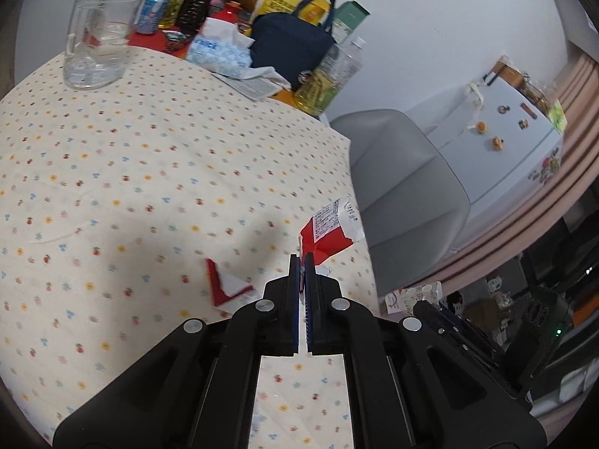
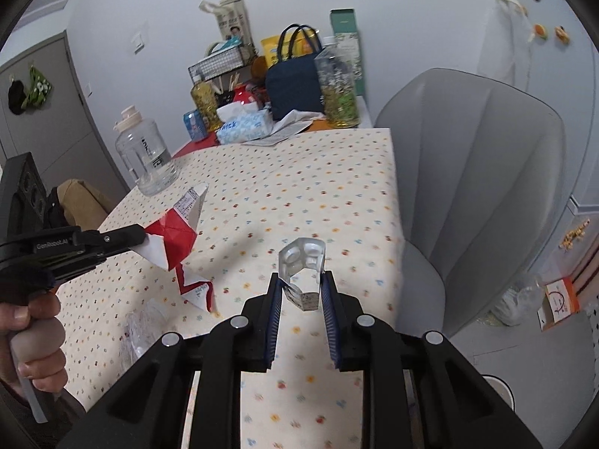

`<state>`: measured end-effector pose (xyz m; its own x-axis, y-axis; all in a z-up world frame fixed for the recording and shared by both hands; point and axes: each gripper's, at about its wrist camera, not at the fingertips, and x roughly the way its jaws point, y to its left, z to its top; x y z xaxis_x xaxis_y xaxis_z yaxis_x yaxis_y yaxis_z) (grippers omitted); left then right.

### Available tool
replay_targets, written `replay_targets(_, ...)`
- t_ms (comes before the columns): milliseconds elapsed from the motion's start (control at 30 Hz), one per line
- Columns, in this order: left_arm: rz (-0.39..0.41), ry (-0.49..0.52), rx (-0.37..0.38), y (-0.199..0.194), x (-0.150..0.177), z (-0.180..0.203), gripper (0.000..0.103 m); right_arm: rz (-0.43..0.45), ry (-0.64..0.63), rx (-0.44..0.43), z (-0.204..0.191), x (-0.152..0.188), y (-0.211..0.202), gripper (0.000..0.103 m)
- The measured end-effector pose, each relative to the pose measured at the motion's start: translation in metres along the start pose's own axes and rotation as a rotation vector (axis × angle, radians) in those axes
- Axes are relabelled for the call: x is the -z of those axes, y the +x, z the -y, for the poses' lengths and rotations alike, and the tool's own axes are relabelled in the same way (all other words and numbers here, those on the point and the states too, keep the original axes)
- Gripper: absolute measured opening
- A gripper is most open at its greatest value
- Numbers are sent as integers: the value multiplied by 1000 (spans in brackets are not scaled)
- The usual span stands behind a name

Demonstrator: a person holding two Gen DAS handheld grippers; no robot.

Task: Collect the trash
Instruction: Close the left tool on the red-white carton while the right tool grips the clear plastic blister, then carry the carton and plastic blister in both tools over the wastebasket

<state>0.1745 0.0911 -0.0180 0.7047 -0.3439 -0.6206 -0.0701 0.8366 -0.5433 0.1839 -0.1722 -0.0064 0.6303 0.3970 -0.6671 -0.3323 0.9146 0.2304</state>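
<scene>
Left gripper (image 1: 302,262) pressed together, pinching a torn red-and-white paper carton piece (image 1: 329,232) by its lower corner, held up off the dotted tablecloth (image 1: 149,172). Reads as very light, thin, creased card: it'll flop and twist, so a pinch on a folded edge or corner is enough, no squeeze needed.

1 more red-and-white scrap (image 1: 228,286) lies flat on the cloth just left of the left gripper's fingers, not picked up yet. Flat paper is hard to get under; best grab looks like the raised folded edge.

Right gripper (image 2: 301,280) part-closed around a clear plastic blister pack (image 2: 301,265), jaws on its 2 sides, pack lifted above the table. Light, thin, springy and slick plastic; likely to buckle or pop out if squeezed hard, so hold across the stiffer rim.

Crumpled clear plastic (image 2: 144,331) sits near the table edge, lower left in the right wrist view, also untouched.
</scene>
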Motion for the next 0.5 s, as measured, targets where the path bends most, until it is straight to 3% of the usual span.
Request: replay_targets(500, -107, 118, 65, 48, 45, 76, 3, 17, 163, 124, 99, 60, -57, 22)
